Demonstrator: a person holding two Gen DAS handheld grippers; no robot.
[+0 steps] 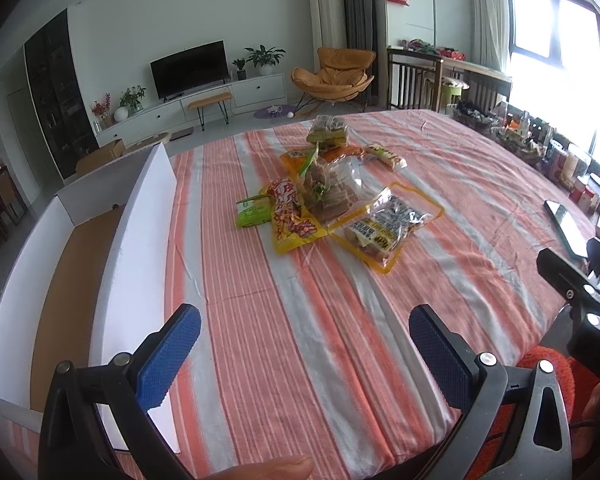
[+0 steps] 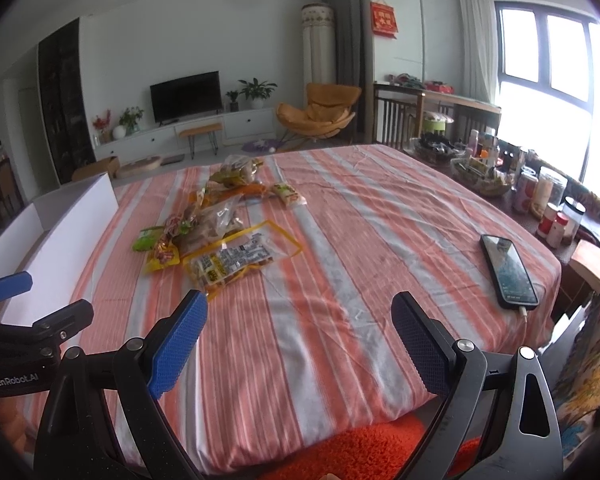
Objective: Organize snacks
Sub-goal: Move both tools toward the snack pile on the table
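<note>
Several snack packets lie in a loose pile on the striped tablecloth (image 1: 300,320): a clear yellow-edged pouch (image 1: 384,224) (image 2: 236,260), a yellow-red packet (image 1: 292,220), a small green packet (image 1: 252,210) (image 2: 148,240), clear bags of biscuits (image 1: 328,192) and a bag at the far end (image 1: 327,130). A white box (image 1: 136,248) (image 2: 72,224) with a brown floor stands at the table's left. My left gripper (image 1: 304,344) is open above the near cloth, short of the pile. My right gripper (image 2: 300,336) is open too, holding nothing.
A phone (image 2: 508,272) on a cable lies near the table's right edge. Jars, cans and baskets (image 2: 540,196) crowd a side surface at the right. An orange rug (image 2: 360,452) shows below the near table edge. A thumb (image 1: 268,468) rests at the bottom.
</note>
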